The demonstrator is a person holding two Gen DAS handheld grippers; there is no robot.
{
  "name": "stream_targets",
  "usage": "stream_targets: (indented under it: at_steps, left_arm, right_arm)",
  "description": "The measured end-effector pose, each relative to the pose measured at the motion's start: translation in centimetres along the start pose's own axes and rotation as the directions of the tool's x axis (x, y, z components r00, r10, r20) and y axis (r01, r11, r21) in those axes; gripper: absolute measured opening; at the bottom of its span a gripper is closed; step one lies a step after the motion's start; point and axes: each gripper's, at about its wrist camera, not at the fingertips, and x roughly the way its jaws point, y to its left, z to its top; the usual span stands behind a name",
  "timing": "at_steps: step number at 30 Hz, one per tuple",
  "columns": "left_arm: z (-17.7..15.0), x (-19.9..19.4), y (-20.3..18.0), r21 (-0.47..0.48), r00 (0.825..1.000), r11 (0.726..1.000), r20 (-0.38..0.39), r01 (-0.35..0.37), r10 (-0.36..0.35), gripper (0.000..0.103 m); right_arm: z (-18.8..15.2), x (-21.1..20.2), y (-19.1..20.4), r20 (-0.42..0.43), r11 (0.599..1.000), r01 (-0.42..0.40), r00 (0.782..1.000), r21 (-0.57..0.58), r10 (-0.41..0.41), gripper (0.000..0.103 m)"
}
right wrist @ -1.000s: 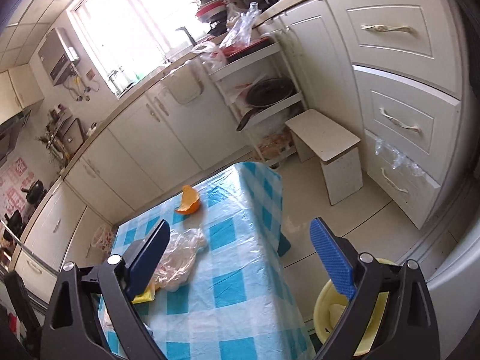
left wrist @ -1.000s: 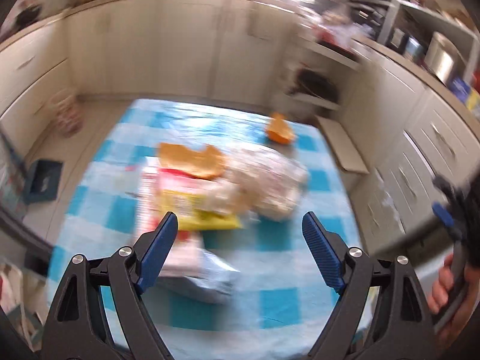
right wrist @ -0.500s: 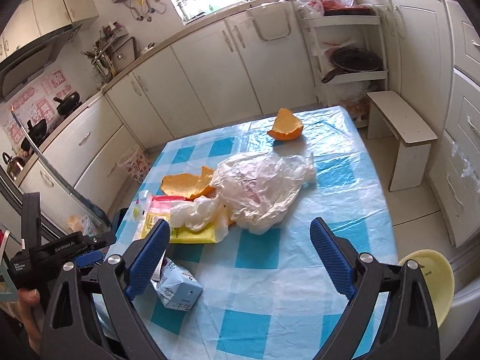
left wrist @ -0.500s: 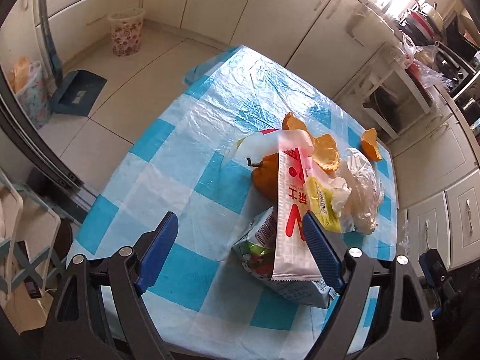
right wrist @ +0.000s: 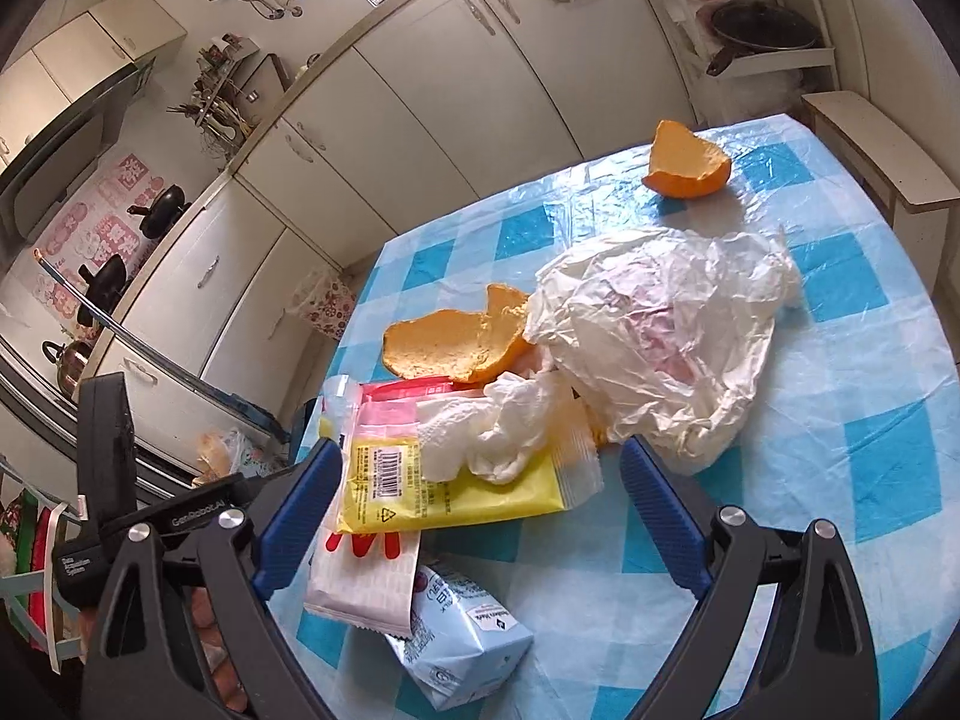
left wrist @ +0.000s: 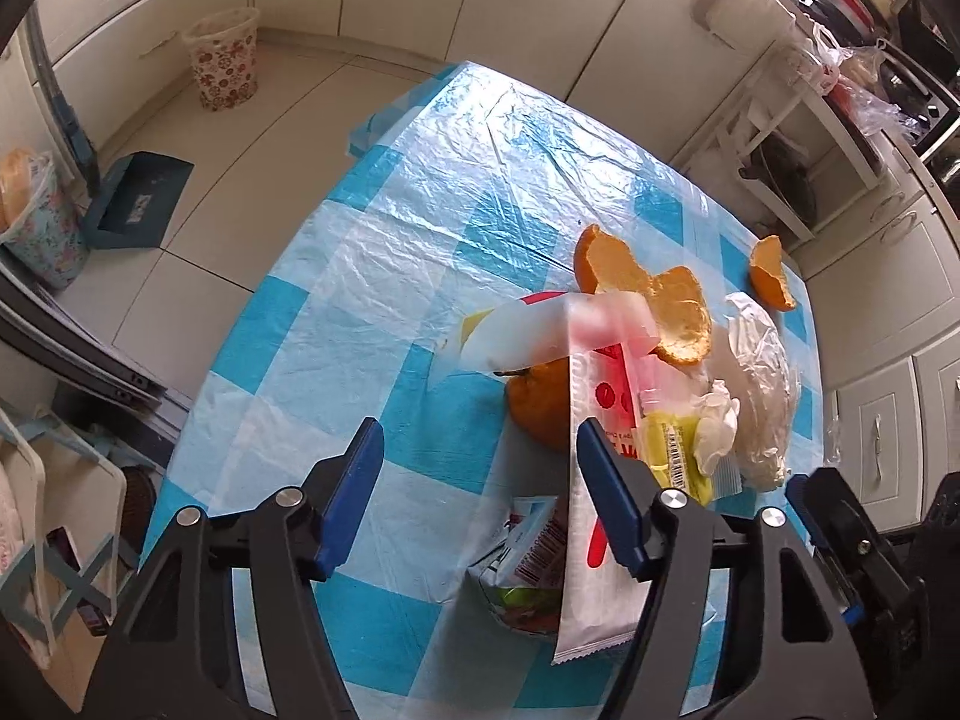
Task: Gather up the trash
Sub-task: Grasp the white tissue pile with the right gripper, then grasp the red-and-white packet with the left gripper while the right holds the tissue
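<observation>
Around: we see orange peel (right wrist: 456, 348), a crumpled plastic bag (right wrist: 660, 342) and a tissue (right wrist: 498, 432) crowding the yellow packet (right wrist: 456, 492).
Wrapper: the long white-and-red wrapper (left wrist: 591, 546) lies on the checked table (left wrist: 420, 228), its length running away from us, over a small carton (left wrist: 516, 564).
Left gripper (left wrist: 480, 498): jaws closing, nothing between them.
Right gripper (right wrist: 480, 516): spread wide, empty.

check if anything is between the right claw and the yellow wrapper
Nothing visible blocks it. The right claw is open right over the yellow wrapper, whose near edge lies between the fingers. Only a crumpled white tissue rests on the wrapper's far part.
</observation>
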Motion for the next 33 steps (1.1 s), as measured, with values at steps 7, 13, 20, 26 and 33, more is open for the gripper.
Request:
stream_targets:
  at_steps: [7,13,20,26,33]
  left_arm:
    - [0.6,1.1,-0.5,-0.005,0.999,1.000,-0.036,0.020,-0.020,0.063]
    - [0.4,1.2,1.5,-0.088,0.999,0.996,-0.029,-0.021,0.018,0.063]
    - [0.4,2.5,0.7,-0.070,0.997,0.997,-0.065,0.026,-0.031,0.063]
    - [0.5,3.0,0.7,-0.093,0.998,0.996,-0.063,0.007,-0.013,0.063]
    - [0.2,3.9,0.4,-0.092,0.994,0.995,-0.101,0.036,-0.045,0.051]
  right_arm:
    - [0.5,2.6,-0.6,-0.037,0.999,-0.008,0.999,0.033,0.009,0.086]
    - [0.2,4.0,-0.1,-0.066,1.000,0.004,0.998,0.024,-0.002,0.079]
    - [-0.1,4.1,-1.2,-0.087,0.999,0.018,0.996,0.031,-0.015,0.037]
    - [-0.1,3.5,-2.3,-0.098,0.998,0.001,0.995,0.056,0.004,0.015]
    - [-0.1,3.2,-1.8,-0.097,0.999,-0.012,0.995,0.036,0.016,0.014]
